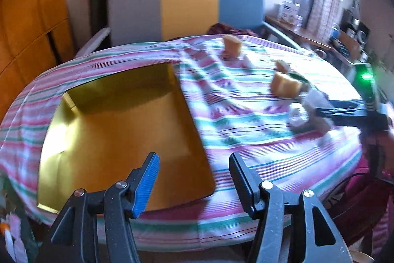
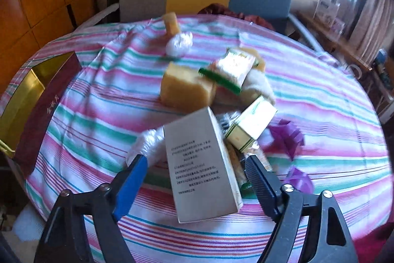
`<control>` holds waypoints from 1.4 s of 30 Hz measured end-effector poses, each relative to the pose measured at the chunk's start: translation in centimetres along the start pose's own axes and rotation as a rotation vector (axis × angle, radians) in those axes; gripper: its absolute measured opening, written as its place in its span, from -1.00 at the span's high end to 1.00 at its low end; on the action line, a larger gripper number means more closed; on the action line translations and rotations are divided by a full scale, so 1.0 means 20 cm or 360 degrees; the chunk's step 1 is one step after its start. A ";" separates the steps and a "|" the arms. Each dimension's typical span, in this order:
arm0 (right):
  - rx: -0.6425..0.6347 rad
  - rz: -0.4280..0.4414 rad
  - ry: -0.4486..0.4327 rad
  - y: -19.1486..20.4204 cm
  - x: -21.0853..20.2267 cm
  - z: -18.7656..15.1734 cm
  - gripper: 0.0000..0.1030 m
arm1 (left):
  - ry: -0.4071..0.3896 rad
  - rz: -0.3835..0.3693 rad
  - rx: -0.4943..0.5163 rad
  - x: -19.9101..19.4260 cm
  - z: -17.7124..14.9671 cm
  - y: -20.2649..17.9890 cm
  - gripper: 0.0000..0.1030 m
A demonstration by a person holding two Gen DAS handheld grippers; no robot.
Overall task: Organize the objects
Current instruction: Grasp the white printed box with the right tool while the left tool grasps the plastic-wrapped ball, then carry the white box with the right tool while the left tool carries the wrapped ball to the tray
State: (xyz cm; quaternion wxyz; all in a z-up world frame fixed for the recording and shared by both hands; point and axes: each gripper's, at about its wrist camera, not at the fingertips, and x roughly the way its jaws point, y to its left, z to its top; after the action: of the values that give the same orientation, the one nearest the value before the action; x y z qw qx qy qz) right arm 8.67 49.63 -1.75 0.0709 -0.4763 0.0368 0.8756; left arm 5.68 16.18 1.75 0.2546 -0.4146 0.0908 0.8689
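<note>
Squarely between the right gripper (image 2: 194,179) fingers lies the grey carton (image 2: 202,169), untouched.

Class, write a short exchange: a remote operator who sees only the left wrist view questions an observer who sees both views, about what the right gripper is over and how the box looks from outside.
Operator: In my view the right gripper is a blur at the edge. What is in front of it?
Observer: A white carton with printed text lies between its open fingers. Neither pad touches it.
Operator: I only see the gold inside of the box beyond my left gripper. What is the outside like?
Observer: Its outer wall is dark red with gold lettering down the side.
</note>
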 end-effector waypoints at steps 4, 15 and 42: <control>-0.0030 0.0038 0.0017 0.00 0.05 -0.02 -0.39 | 0.0027 -0.0102 0.0029 0.05 0.07 -0.10 -0.16; 0.0378 0.0325 -0.0094 -0.21 0.01 -0.04 0.02 | 0.0179 -0.0390 0.0083 0.32 0.18 -0.41 -0.16; 0.0470 0.0260 0.0033 -0.30 0.08 -0.07 0.01 | 0.0218 -0.0359 0.0540 0.85 0.23 -0.92 -0.06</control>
State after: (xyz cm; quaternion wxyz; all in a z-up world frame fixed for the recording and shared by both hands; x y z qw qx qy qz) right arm 9.98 55.56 -3.87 0.0685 -0.4650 0.2044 0.8586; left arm 3.13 39.95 -7.39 0.4095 -0.4315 0.2058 0.7771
